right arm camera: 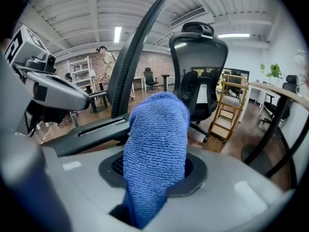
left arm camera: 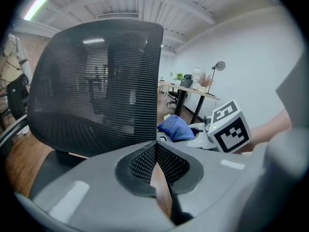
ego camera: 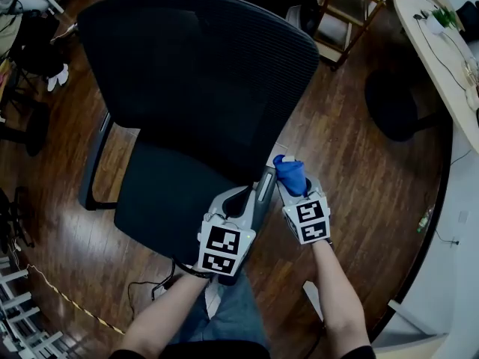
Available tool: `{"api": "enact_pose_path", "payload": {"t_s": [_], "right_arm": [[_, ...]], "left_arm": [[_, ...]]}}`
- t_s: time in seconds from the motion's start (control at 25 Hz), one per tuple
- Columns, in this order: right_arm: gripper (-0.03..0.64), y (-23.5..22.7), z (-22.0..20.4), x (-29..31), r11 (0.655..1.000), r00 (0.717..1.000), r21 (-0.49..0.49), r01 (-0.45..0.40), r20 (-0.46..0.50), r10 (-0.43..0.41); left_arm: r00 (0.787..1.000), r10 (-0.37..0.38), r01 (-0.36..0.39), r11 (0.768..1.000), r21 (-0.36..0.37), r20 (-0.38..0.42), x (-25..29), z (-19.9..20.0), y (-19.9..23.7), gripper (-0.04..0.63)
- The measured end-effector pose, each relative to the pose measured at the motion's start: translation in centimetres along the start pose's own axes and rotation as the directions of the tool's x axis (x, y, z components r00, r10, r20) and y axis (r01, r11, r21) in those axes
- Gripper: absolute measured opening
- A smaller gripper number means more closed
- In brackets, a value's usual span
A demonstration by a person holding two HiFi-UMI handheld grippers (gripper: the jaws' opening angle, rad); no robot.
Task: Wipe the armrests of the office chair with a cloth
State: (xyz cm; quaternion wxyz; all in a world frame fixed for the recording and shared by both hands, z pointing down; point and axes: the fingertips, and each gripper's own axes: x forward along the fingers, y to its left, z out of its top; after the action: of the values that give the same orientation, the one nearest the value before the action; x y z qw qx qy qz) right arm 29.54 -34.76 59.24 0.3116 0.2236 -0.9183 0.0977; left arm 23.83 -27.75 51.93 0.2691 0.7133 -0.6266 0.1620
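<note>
Right claw [right arm camera: 153,172] clamps the cloth [right arm camera: 157,139], jutting lengthwise forward beside the armrest [right arm camera: 94,128].

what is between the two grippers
An armrest runs between the left gripper and the right gripper, which is shut on the cloth. The head view shows this best.

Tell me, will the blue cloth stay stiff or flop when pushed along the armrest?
Probably floppy: the cloth bulges in soft folds out of the right tool. Its looped terry surface likely grips rather than slides.
</note>
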Motion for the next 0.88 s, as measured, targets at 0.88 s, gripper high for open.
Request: {"api": "enact_pose_path", "payload": {"t_s": [0.88], "right_arm": [[0.133, 7.5, 8.2, -6.2, 0.954, 0.953, 0.215, 0.211, 0.171, -0.25]], "left_arm": [[0.989, -0.132, 0.129, 0.991, 0.046, 0.073, -5.7, 2.0, 4.0, 0.004]]}}
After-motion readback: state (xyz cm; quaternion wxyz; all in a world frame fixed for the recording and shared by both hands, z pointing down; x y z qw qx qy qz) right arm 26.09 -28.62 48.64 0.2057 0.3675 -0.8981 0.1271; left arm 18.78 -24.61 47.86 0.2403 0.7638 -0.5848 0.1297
